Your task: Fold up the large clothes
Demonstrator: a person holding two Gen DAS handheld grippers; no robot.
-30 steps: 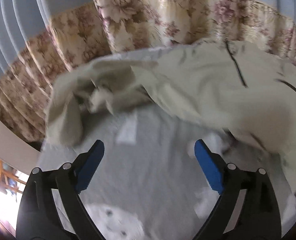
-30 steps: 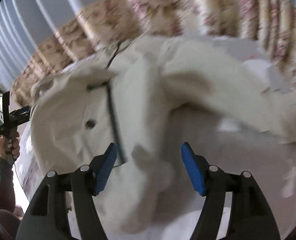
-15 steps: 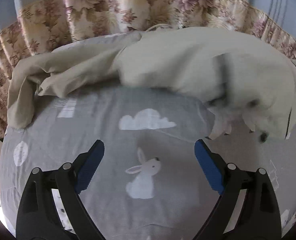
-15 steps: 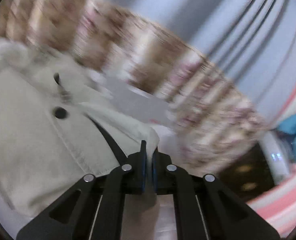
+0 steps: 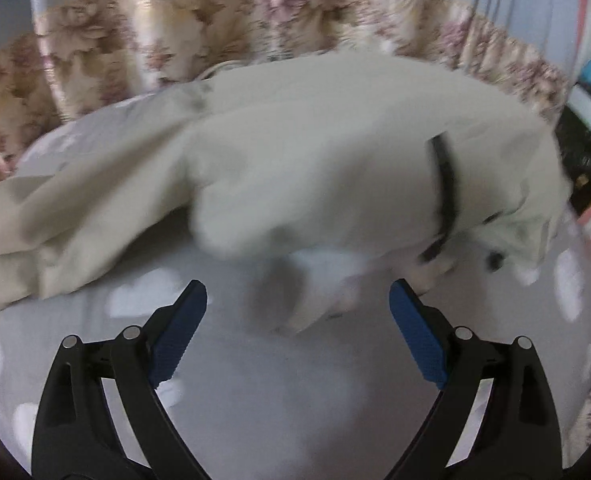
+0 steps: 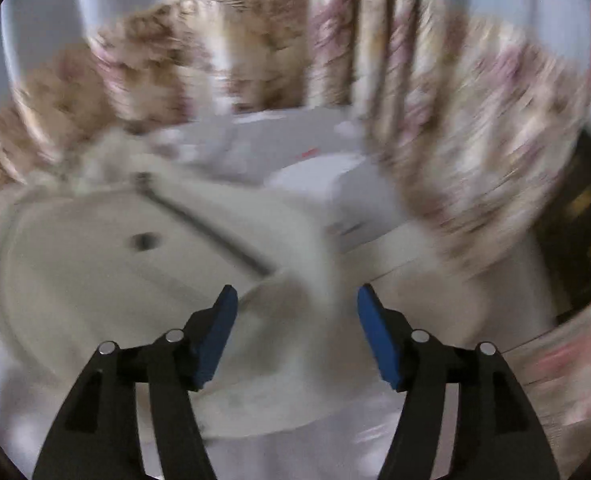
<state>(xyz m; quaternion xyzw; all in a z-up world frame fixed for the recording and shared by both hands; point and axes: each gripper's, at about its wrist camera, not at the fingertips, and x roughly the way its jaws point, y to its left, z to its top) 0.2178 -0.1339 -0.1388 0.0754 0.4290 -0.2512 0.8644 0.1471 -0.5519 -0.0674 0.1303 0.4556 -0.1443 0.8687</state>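
A: Entry, left to right. Far left of the left wrist view: the loose end of the cream garment (image 5: 295, 168) trails in folds toward the left edge of the bed (image 5: 295, 400). Grey sheet, pale cloud prints.

B: Left gripper (image 5: 298, 312)?

A: Fingers wide apart, nothing between them. It hangs over bare sheet on the near side of the garment; cloth is near the tips but not touching.

B: Middle and right?

A: Bulk of the garment lies bunched across the far half of the bed, with a dark strap (image 5: 445, 192) and a dark button (image 5: 495, 258) toward its right end. Flowered curtain (image 5: 215, 32) behind. Blurred, so seams are unreadable.

B: Right wrist view?

A: Heavy blur. Right gripper (image 6: 297, 316) has fingers apart, and a ridge of cream cloth (image 6: 135, 280) rises between the blue pads (image 6: 217, 336). Cannot tell whether the pads touch it; they are not clamped.

B: Step in hand?

A: Judgement: early, spreading and arranging. No tidy fold is visible.

B: Next move needs?

A: Probably each gripper taking an edge or corner, left at the trailing end and right near the button end, then pulling apart to flatten. Risk: pinching the sheet along with the cloth.
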